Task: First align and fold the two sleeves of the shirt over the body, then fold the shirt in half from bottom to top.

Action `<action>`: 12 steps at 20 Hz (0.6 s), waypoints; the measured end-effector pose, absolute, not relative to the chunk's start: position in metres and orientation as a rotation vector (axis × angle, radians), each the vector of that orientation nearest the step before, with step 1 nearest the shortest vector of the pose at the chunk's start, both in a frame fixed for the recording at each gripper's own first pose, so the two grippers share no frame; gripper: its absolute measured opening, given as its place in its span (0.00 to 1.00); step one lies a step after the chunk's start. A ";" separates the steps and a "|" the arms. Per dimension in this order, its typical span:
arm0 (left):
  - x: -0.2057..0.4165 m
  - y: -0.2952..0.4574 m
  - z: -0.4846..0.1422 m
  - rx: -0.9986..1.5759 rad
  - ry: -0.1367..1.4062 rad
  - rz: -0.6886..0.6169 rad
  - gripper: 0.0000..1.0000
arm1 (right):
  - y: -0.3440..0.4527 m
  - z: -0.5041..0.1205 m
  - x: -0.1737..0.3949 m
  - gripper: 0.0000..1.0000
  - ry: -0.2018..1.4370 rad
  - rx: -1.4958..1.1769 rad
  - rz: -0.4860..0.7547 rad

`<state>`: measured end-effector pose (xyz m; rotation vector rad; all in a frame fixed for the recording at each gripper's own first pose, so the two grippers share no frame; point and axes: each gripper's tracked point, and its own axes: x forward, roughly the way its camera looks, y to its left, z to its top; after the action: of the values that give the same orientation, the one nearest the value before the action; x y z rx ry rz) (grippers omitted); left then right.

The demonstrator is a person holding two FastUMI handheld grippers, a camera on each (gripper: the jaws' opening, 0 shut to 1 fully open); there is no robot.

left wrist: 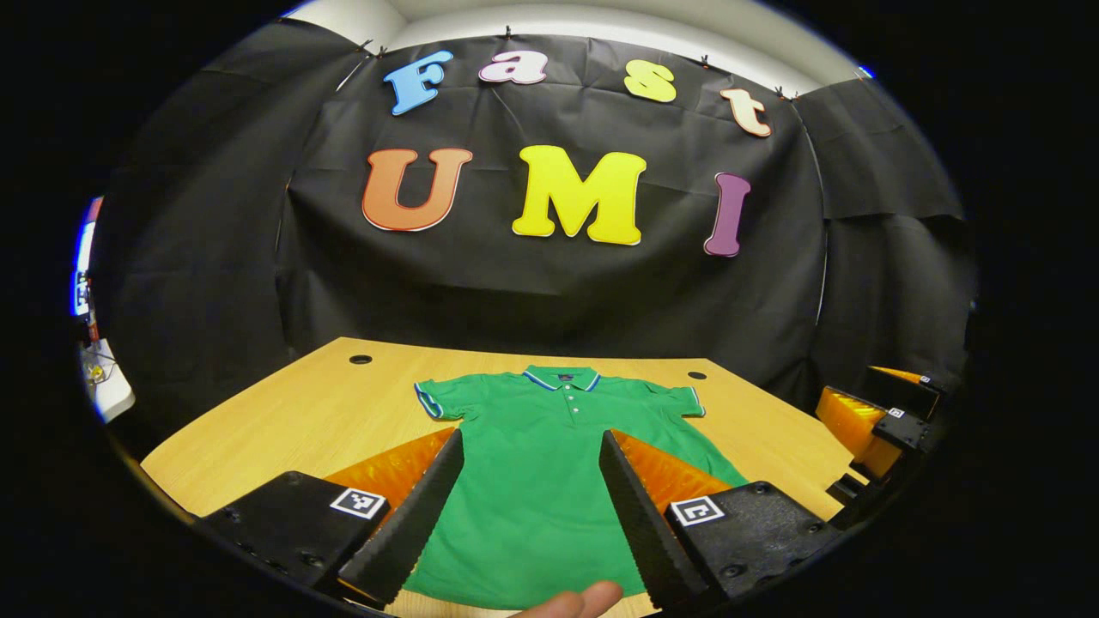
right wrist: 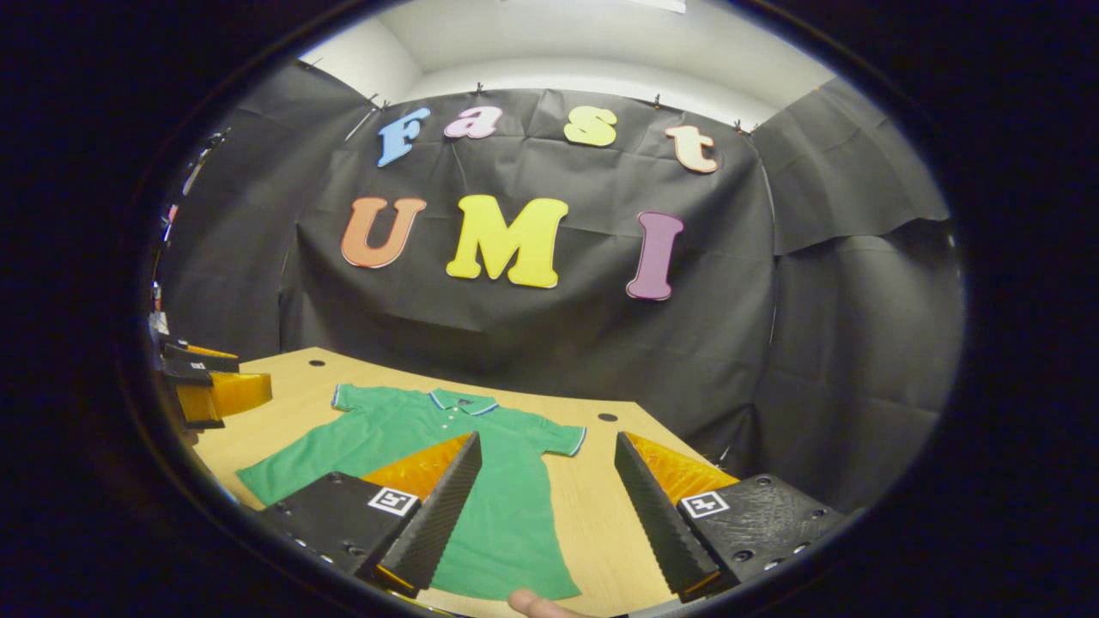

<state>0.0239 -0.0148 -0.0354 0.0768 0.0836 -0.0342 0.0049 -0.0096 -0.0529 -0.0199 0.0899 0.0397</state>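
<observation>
Green short-sleeved polo shirt (left wrist: pixel 549 463) with blue-trimmed collar and cuffs, spread flat at the middle of light wooden table (left wrist: pixel 283 421), sleeves unfolded. Left gripper (left wrist: pixel 532 515) and right gripper (right wrist: pixel 549 515) spread apart, above table.

A light wooden table (left wrist: pixel 300 412) with a pale grain fills the lower part of both views. 2 small round dark holes are set into its top near the far edge, 1 toward the far left corner (left wrist: pixel 361 359) and 1 toward the far right corner (left wrist: pixel 696 375). Behind the table hangs a creased black cloth wall (left wrist: pixel 549 292), and above the cloth runs a plain white wall (right wrist: pixel 601 51).
</observation>
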 end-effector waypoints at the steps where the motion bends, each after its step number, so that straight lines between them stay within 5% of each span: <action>1: 0.025 -0.012 -0.038 0.083 0.091 -0.014 1.00 | -0.013 -0.054 0.009 0.95 0.095 0.004 0.029; 12: 0.036 -0.008 -0.056 0.087 0.138 0.031 1.00 | -0.055 -0.071 0.154 0.95 0.206 0.023 -0.083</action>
<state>0.0362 -0.0080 -0.0558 0.0867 0.1380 0.0309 0.1542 -0.0551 -0.0711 0.0235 0.2058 -0.0828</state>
